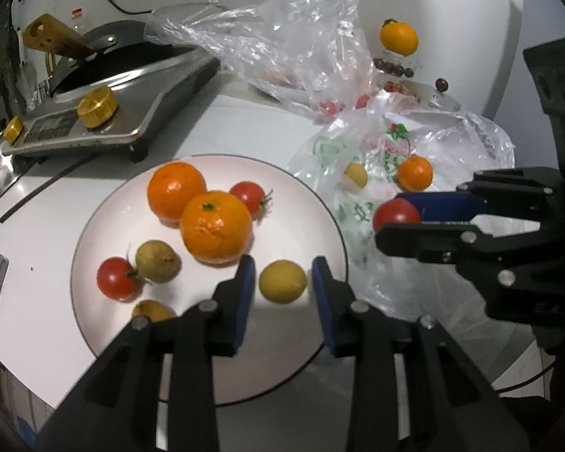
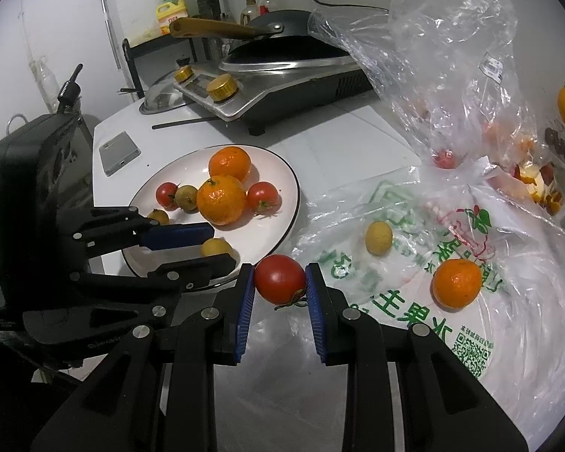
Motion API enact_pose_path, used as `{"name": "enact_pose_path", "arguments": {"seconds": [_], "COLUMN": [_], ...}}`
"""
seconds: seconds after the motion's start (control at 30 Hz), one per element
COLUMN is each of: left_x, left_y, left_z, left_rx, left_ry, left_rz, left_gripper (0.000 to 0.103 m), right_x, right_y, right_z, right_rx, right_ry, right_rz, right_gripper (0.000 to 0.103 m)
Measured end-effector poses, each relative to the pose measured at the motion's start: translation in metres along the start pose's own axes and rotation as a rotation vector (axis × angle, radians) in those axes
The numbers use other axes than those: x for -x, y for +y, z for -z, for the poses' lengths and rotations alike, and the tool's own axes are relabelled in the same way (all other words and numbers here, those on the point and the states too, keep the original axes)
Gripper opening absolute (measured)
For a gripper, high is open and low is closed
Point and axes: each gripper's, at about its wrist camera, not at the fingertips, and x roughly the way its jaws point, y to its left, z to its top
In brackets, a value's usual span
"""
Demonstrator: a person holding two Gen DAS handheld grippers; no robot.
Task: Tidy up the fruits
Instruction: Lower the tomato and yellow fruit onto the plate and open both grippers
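at the lower centre of the right wrist view, a small round red tomato (image 2: 280,278) was clamped between the blue pads of the right gripper (image 2: 280,282), its green stalk hanging below; it was held off the surface, just short of the rim of the round white plate with a thin dark edge (image 2: 293,196), presumably so that it could be carried over and set among the fruit already gathered. on that plate, left of centre in the frame, two large orange mandarins (image 2: 221,199), two more red tomatoes (image 2: 262,196) and some small yellowish-brown round fruits (image 2: 186,197) were seen grouped together, which suggested the plate was meant as the collecting place.

in the left wrist view the left gripper (image 1: 282,282) was seen low over the near part of the plate with its jaws apart, a small yellow round fruit (image 1: 282,281) lying on the plate between the pads without being touched by them; it was judged to have been let go there.

at the right of the right wrist view, a printed white plastic bag (image 2: 452,320) was spread flat, with a smaller orange mandarin (image 2: 456,282) and a pale yellow fruit (image 2: 378,237) left on it, apparently not yet sorted. a crumpled clear plastic bag (image 2: 452,56) stood behind it, beside a steel cooker with gold knobs (image 2: 282,86).
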Motion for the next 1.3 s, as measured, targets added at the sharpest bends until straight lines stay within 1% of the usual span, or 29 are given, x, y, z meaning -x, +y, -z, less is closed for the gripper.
{"name": "enact_pose_path", "arguments": {"seconds": [0.13, 0.27, 0.37, 0.53, 0.73, 1.03, 1.3], "left_x": [0.008, 0.015, 0.021, 0.030, 0.035, 0.032, 0.032], "left_y": [0.005, 0.014, 0.022, 0.034, 0.044, 0.058, 0.070], "left_z": [0.001, 0.004, 0.005, 0.007, 0.007, 0.010, 0.012], "left_rx": [0.003, 0.017, 0.033, 0.061, 0.076, 0.104, 0.110], "left_ry": [-0.019, -0.032, -0.046, -0.077, -0.096, -0.092, -0.099], "left_rz": [-0.005, -0.028, -0.033, -0.057, -0.073, -0.063, -0.091], "left_gripper": [0.034, 0.037, 0.044, 0.045, 0.045, 0.045, 0.045], "right_x": [-0.002, -0.005, -0.010, -0.017, -0.028, -0.047, -0.060], "right_y": [0.003, 0.009, 0.014, 0.020, 0.022, 0.028, 0.028], "right_z": [-0.004, -0.009, -0.013, -0.019, -0.026, -0.037, -0.043], "right_rx": [0.006, 0.019, 0.030, 0.039, 0.039, 0.032, 0.018], "right_ry": [-0.003, -0.003, 0.000, 0.006, 0.017, 0.036, 0.057], "right_rz": [0.000, -0.004, -0.007, -0.010, -0.006, -0.001, -0.002], "right_gripper": [0.029, 0.029, 0.029, 0.029, 0.029, 0.029, 0.029]}}
